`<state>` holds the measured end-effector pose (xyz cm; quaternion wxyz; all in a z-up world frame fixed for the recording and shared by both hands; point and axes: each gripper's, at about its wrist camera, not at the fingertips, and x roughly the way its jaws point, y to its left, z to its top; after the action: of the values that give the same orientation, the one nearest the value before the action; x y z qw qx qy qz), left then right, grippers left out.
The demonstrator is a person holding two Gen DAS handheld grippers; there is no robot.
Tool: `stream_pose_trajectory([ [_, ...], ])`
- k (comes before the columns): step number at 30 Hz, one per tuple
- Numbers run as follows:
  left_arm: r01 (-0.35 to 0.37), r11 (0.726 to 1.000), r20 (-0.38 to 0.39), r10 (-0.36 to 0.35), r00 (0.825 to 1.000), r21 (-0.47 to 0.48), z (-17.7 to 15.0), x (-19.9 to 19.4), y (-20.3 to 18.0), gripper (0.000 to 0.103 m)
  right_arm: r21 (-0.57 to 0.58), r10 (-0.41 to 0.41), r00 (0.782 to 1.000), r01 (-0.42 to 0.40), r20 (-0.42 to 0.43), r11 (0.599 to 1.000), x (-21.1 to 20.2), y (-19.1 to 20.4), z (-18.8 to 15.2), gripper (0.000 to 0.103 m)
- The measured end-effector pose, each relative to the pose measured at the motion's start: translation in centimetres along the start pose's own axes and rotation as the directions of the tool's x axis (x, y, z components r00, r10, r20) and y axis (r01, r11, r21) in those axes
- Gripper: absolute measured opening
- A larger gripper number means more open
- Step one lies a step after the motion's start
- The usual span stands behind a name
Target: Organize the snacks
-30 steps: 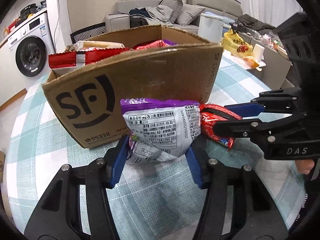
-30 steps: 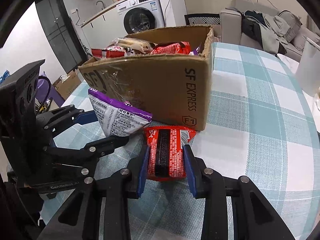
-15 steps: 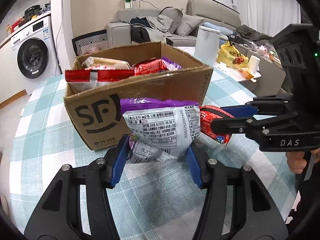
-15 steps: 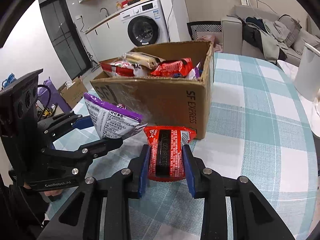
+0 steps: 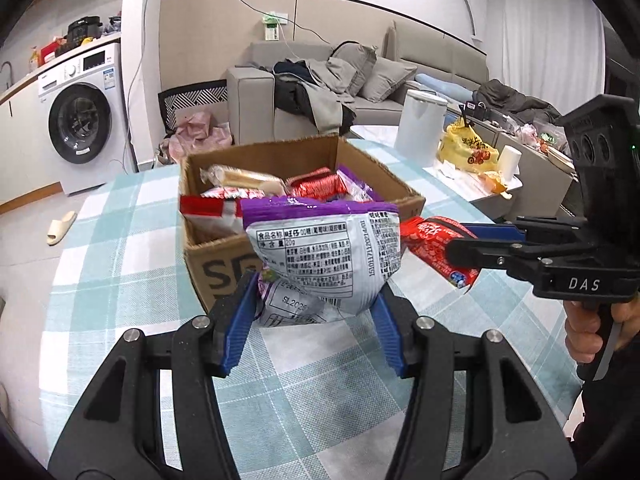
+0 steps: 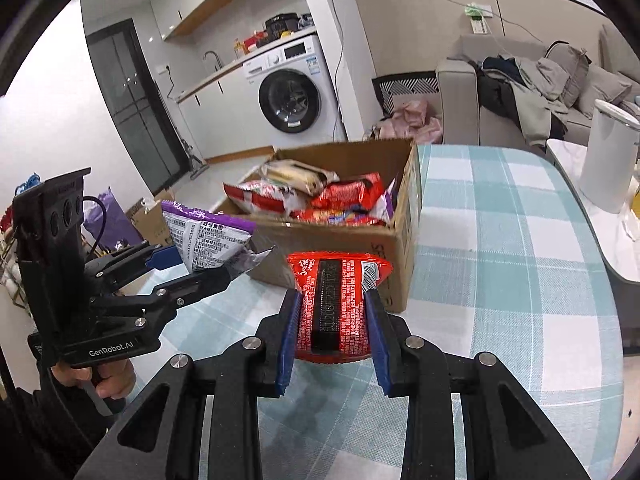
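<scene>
An open cardboard SF box stands on the checked table, holding several snack packets. My left gripper is shut on a purple and silver snack bag, held in the air in front of the box; the bag also shows in the right wrist view. My right gripper is shut on a red snack packet, held above the table near the box's front right corner; the packet also shows in the left wrist view.
A white cylindrical bin and a yellow bag stand beyond the table on the right. A washing machine and a grey sofa with clothes are behind. The checked tablecloth spreads right of the box.
Both grippers have risen with their packets, from table level to about the box's rim height. The box's contents now show from above. Both grips are unchanged.
</scene>
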<state>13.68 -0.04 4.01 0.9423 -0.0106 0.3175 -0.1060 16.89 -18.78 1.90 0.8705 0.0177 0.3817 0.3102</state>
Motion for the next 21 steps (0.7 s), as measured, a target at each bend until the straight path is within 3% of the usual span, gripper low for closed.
stream_pose_trajectory([
  [10,-0.015,0.999,0.046,0.017,0.999,-0.046,3.4,-2.5,1.1,0.052,0.043,0.010,0.993,-0.015,0.116,0.999,-2.9,0.0,1.6,0.032],
  [14,-0.017,0.998,0.054,0.020,0.998,-0.055,4.7,-2.8,1.5,0.052,0.051,0.007,0.988,-0.015,0.153,0.999,-3.5,0.3,2.6,0.022],
  [21,-0.014,0.997,0.035,0.017,0.999,-0.076,5.8,-1.6,2.0,0.052,0.022,-0.065,0.995,0.064,0.080,0.998,-1.9,0.3,2.2,0.022],
])
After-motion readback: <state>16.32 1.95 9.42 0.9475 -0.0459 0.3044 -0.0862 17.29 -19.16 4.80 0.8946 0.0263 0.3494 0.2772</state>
